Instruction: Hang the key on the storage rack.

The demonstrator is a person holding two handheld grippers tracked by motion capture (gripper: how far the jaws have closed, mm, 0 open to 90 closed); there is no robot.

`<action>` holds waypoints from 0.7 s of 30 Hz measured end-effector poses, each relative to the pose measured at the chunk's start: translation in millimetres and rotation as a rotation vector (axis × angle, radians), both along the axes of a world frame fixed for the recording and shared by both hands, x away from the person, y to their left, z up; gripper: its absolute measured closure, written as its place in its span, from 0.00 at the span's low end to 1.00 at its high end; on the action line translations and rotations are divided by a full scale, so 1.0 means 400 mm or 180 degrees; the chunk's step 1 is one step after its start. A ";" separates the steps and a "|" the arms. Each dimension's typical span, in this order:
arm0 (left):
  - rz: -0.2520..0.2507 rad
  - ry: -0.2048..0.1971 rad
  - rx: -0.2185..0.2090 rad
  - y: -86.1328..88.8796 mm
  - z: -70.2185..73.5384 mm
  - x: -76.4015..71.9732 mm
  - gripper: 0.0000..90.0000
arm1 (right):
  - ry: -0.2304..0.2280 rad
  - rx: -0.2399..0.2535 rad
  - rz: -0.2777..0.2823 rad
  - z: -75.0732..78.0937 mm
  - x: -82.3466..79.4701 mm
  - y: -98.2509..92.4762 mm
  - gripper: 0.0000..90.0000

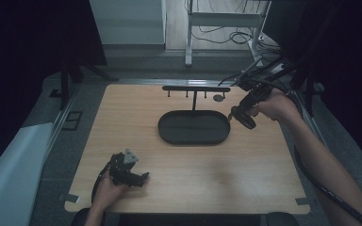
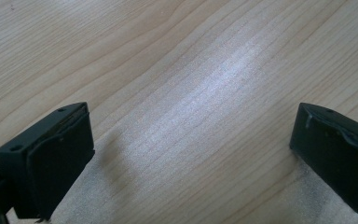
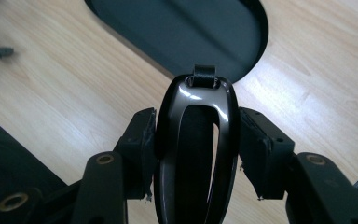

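My right gripper point(image 1: 231, 116) hovers at the right end of a black oval tray point(image 1: 193, 128) and is shut on a glossy black key fob point(image 3: 168, 122). The fob stands upright between the pads point(image 3: 142, 140), with a small strap loop point(image 3: 204, 74) at its top. Below it lies the tray's rounded end point(image 3: 182, 32). My left gripper point(image 1: 143, 178) rests low on the table near the front left edge. Its jaws are open over bare wood point(image 2: 191, 116), with nothing between the fingers point(image 2: 51, 158).
A black T-shaped rack point(image 1: 195, 88) with small hooks rises behind the tray, and a small grey disc point(image 1: 218, 98) sits near its right end. The wooden table point(image 1: 245, 174) is surrounded by grey floor, cables and dark curtains.
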State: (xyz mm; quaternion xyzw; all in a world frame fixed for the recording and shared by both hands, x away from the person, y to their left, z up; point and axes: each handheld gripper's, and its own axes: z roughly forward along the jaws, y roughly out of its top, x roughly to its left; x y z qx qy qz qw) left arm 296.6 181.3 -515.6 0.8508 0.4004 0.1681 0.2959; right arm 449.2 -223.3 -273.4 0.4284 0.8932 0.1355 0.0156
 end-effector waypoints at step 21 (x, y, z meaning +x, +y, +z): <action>-0.0021 0.0003 0.0010 -0.001 -0.002 0.001 0.00 | -0.0019 -0.0006 -0.0215 0.048 0.107 0.035 0.54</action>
